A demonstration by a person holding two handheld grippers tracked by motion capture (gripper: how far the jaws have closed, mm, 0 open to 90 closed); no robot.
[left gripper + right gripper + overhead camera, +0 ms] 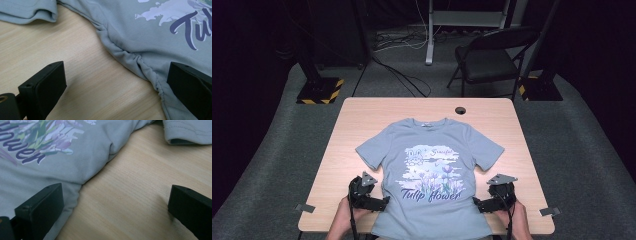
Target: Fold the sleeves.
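At lower frame, both grippers, left and right, fingers spread, straddle the shirt edges; pinch both layers evenly.

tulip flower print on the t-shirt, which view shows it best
The high view: the whole print on the grey-blue t-shirt shows there, with clouds, tulips and lettering. The left gripper view catches a corner of it, pale splashes and the letters "Tu". The right gripper view shows flowers and the word's end.
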